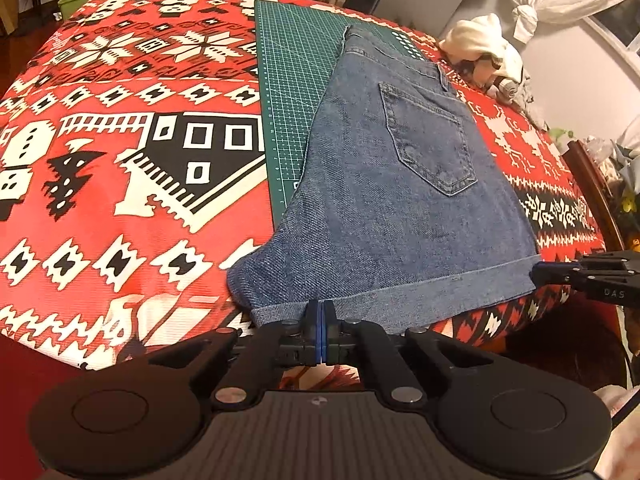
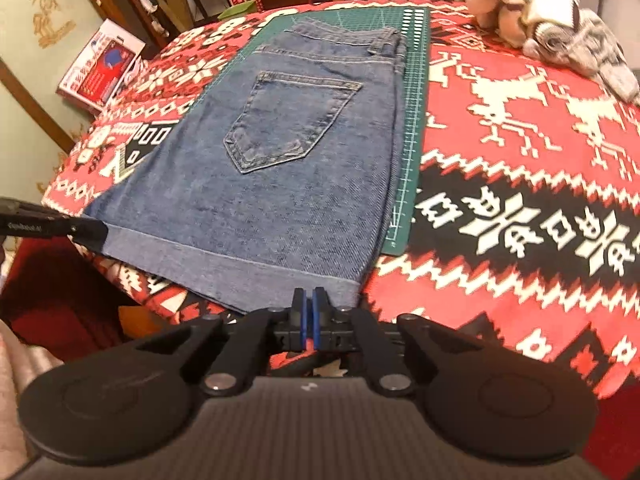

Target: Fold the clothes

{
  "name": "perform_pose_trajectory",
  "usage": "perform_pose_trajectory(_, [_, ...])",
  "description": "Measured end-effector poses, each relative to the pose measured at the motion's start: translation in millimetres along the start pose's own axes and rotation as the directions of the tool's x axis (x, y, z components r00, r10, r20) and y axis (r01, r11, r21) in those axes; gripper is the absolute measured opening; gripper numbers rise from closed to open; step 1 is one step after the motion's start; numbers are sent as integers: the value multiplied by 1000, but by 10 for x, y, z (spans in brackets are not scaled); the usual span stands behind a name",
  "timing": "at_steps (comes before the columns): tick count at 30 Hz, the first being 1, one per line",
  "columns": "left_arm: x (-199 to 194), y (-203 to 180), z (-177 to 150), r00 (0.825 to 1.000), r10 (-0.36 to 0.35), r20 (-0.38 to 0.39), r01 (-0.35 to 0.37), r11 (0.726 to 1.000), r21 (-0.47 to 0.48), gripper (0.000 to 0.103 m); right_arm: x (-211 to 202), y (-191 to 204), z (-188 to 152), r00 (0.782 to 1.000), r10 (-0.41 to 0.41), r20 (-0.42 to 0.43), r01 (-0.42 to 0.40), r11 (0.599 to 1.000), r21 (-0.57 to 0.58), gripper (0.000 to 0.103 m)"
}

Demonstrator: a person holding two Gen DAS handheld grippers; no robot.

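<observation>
The denim shorts lay folded lengthwise on the green mat, hem at 6 o'clock, left gripper and right gripper each clenched on it; lifting evenly would keep layers aligned.

**Two wrist cameras, both low at the near edge, facing across the bench**

The left wrist camera sits just behind the left gripper and looks forward along its fingers, close to the hem of the denim shorts. It faces across the patterned cloth toward the far room.

The right wrist camera sits likewise behind the right gripper, close at the same hem, but further right.

Both views share the shorts, the green cutting mat, and the white garment pile. Each view catches the other gripper at its edge.
</observation>
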State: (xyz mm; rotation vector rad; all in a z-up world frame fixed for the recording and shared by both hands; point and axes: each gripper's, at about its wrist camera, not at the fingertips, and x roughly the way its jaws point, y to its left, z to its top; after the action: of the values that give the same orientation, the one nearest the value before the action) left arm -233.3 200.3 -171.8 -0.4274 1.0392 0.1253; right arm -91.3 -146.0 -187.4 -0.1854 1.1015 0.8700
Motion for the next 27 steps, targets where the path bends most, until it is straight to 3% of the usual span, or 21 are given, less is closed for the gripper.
perform_pose_trajectory(2, [-25, -8, 16, 1000, -9, 4, 9, 1000, -6, 3, -34, -19, -3, 1000, -9, 6, 9, 1000, 5, 2])
perform_pose_trajectory(4, [-75, -12, 40, 1000, -23, 14, 23, 1000, -13, 4, -82, -18, 6, 1000, -11, 18, 11, 1000, 9, 9])
perform_pose_trajectory(8, [-123, -65, 85, 998, -63, 26, 64, 998, -13, 4, -127, 47, 72, 999, -2, 38, 2, 1000, -1, 9])
perform_pose_trajectory(18, [205, -337, 100, 993, -116, -23, 117, 993, 34, 4, 276, 493, 194, 993, 113, 16, -111, 991, -75, 9])
perform_pose_trajectory(24, [269, -249, 132, 995, -98, -26, 99, 995, 17, 3, 310, 306, 163, 996, 84, 10, -84, 996, -6, 1])
perform_pose_trajectory(27, [273, -144, 127, 992, -122, -29, 121, 992, -18, 3, 249, 163, 120, 997, 77, 12, -78, 996, 36, 0])
